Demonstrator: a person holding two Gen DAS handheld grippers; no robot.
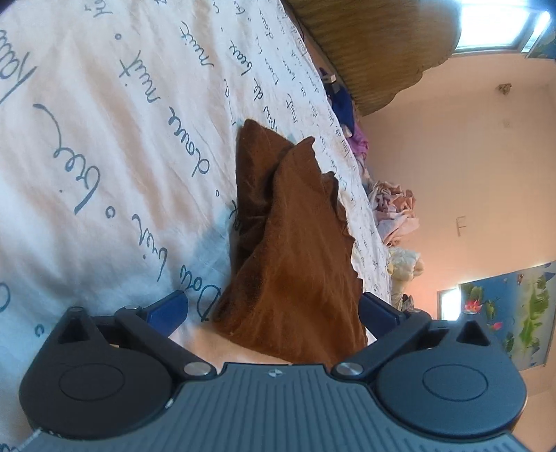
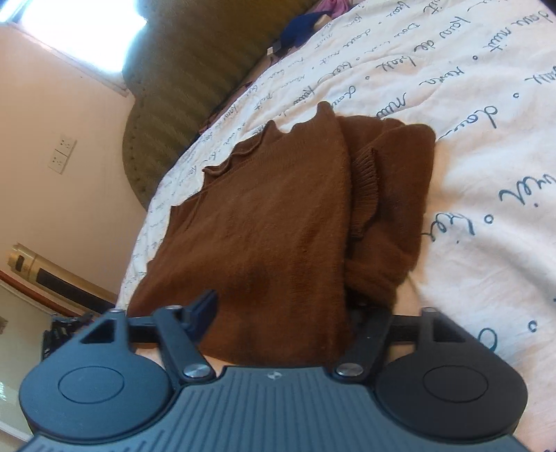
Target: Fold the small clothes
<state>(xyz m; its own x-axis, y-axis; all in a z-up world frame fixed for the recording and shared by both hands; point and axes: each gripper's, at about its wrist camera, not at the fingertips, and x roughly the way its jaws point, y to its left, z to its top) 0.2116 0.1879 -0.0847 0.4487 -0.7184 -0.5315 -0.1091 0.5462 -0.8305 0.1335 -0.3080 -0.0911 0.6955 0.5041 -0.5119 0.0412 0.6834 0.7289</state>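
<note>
A bed is filling both views, its white sheet (image 1: 104,139) printed with blue handwriting and lying under peach walls. A window (image 1: 500,24) is glowing bright at the top of the left wrist view, and a padded olive headboard (image 1: 375,45) is curving along the bed's far edge. Along that same edge loose clothes are lying in a row: a blue piece (image 1: 342,101), a purple one (image 1: 359,140), a pink bundle (image 1: 392,205) and a pale yellow one (image 1: 405,266). A painted panel with flowers (image 1: 510,313) is hanging on the wall beyond them. In the right wrist view a pair of wall sockets (image 2: 62,154) is showing to the left of the headboard.

The sweater (image 2: 264,222), brown knit, is lying folded on the sheet near the bed's near edge, its scalloped hem toward the headboard and a ribbed cuff (image 2: 366,174) resting on top of the fold.

The left gripper (image 1: 274,309) is hovering just above the sweater's near end with its blue fingers (image 1: 166,309) standing wide apart, one on each side of the cloth and not pressing it. The right gripper (image 2: 281,313) is sitting over the same end of the sweater; its one visible finger (image 2: 205,309) is lying on the knit at the left, the other is hidden under the folded edge, and the two are parted without pinching anything.
</note>
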